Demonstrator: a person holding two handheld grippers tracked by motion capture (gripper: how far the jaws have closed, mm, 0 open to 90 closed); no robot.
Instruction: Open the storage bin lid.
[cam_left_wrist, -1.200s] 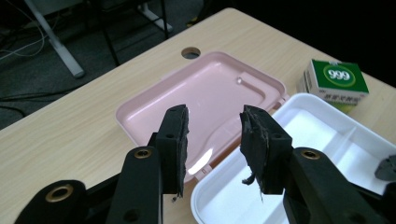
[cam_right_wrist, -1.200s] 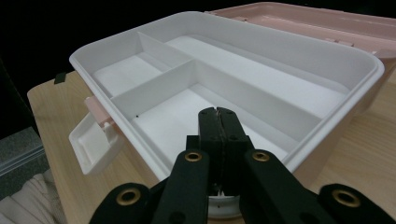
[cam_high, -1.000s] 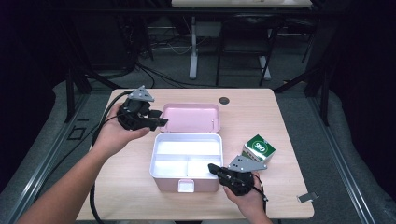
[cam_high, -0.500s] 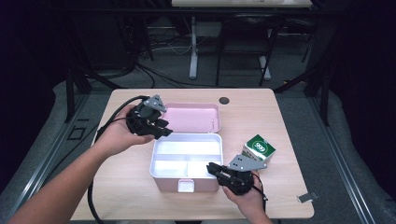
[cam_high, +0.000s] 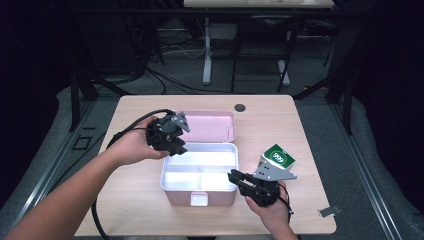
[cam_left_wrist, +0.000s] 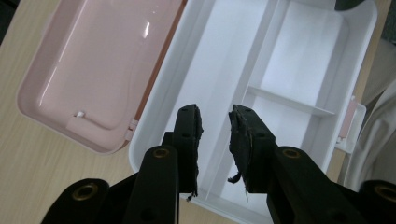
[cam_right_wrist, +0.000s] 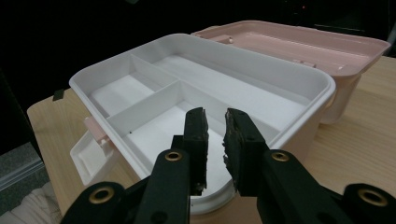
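Wooden table (cam_high: 130, 210) carries an open pink box (cam_high: 200, 175), lid (cam_high: 210, 125) flipped flat behind so the white tray is reachable. Left gripper (cam_high: 175, 142) hangs over the tray's back-left corner, jaws just been closing, nothing between them. Right gripper (cam_high: 237, 177) sits at the tray's right rim, slightly parted, empty. Green carton (cam_high: 279, 157) waits just behind it; nothing blocks.

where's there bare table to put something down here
Free patches on the table: the far right corner past the small black disc, the far left corner beside the pink lid, and the near left edge. It is crowded mid-table: the white box, the green carton and both grippers.
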